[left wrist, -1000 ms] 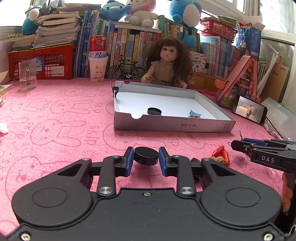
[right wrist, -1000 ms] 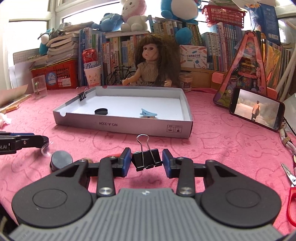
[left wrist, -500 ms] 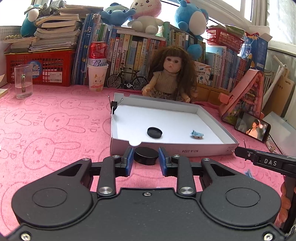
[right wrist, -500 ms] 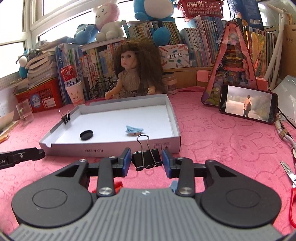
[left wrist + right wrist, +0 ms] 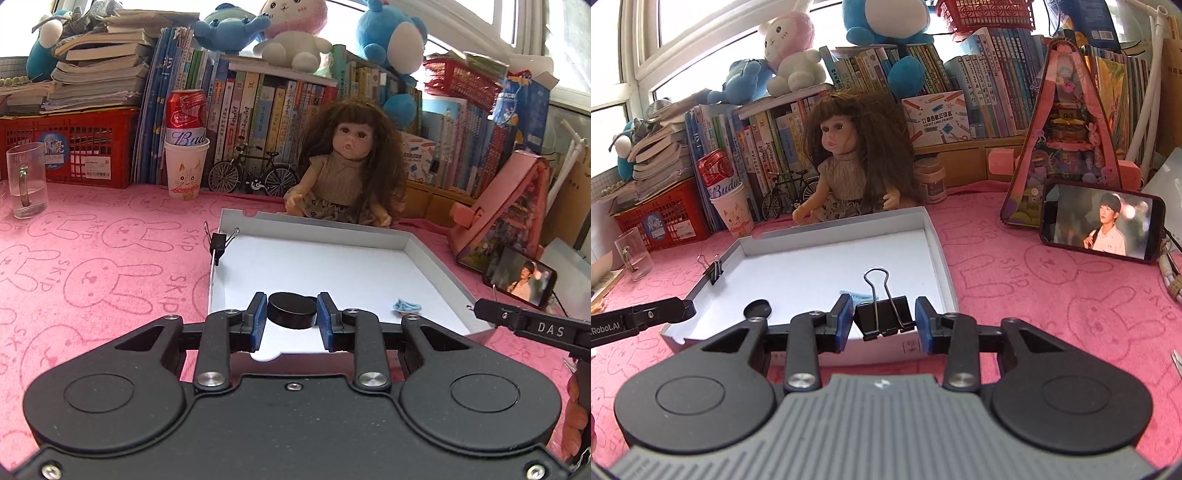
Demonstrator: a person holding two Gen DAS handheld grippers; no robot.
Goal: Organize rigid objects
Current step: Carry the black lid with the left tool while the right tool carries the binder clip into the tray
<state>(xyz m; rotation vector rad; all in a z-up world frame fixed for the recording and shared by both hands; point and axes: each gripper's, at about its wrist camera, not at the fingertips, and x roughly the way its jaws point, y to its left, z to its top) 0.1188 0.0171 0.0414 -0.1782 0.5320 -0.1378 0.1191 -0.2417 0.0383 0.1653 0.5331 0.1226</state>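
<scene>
Left gripper (image 5: 291, 317) and right gripper (image 5: 882, 320) each angle downward, fingers clamped.

Daylight poured through the windows (image 5: 665, 44) behind a crowded row of books (image 5: 258, 107), where plush toys (image 5: 291, 40) sat on top. A pink cloth printed with rabbits (image 5: 92, 266) covered the surface. A red crate (image 5: 74, 147) under stacked books stood at the left, with a long-haired doll (image 5: 347, 166) seated before the books.

The right tongs (image 5: 882, 322) grip a black metal binder clip (image 5: 882, 319) above the near edge of a shallow white cardboard tray (image 5: 938, 245), which holds a black round disc (image 5: 757, 308).
</scene>
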